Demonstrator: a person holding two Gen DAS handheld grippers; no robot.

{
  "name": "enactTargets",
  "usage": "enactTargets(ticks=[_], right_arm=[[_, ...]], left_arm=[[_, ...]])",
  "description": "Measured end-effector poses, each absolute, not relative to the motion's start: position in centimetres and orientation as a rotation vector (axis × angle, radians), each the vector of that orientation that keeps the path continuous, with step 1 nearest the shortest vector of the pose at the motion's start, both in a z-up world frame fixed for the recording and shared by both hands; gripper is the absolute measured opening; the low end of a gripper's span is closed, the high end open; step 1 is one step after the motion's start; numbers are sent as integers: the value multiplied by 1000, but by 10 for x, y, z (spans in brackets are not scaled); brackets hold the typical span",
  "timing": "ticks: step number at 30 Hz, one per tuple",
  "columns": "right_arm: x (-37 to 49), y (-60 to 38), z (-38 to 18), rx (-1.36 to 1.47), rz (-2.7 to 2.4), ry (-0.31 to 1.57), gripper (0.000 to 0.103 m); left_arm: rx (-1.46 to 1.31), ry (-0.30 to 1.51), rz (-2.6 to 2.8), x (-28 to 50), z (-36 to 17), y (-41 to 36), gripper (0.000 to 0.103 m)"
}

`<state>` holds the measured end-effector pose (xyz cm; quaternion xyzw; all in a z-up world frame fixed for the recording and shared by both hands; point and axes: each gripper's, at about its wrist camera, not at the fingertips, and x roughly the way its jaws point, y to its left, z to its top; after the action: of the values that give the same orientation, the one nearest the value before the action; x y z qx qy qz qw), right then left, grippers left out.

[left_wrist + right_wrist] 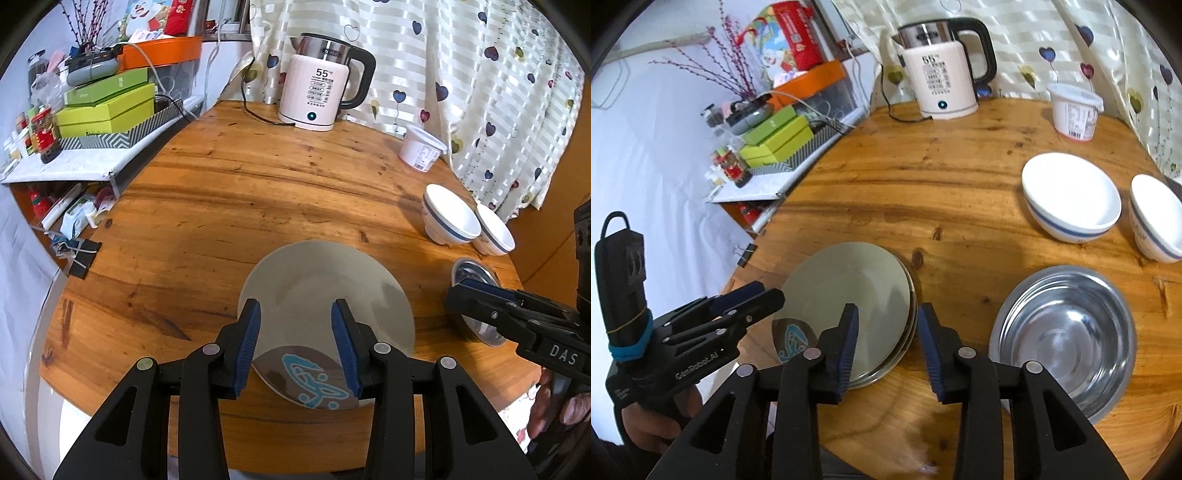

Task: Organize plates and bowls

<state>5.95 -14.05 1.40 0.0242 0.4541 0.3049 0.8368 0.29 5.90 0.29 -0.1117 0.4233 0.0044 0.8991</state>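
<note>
Round and made of warm brown wood, the bench (923, 184) stands by a curtain with little hearts. A stack of flat pale round plates (849, 295) sits near the front edge, and a small plate with a blue squiggle (310, 376) pokes out from under it. To the right rests a shiny round metal bowl (1067, 332), and behind it sit two white bowls with blue stripes (1071, 199), side by side. The left gripper (295, 343) hangs over the plates with its jaws apart, holding nothing. The right gripper (886, 347) hangs over the stack's right edge, jaws let go and empty too. I think the plates look done, so the bowls come next. To do it well, pinch one white bowl by its rim, lift it straight up, and set it gently inside the other so nothing clinks or tips
</note>
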Motion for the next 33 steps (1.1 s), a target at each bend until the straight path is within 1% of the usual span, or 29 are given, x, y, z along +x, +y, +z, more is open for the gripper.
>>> enactTargets(ticks=[2,33], right_arm=[[59,-144,16,56,645,955,38],[83,-201,19,141,558,963,38]], left_arm=[[-229,877,3,4,4,57,41],[-176,909,-103,47,11,13,41]])
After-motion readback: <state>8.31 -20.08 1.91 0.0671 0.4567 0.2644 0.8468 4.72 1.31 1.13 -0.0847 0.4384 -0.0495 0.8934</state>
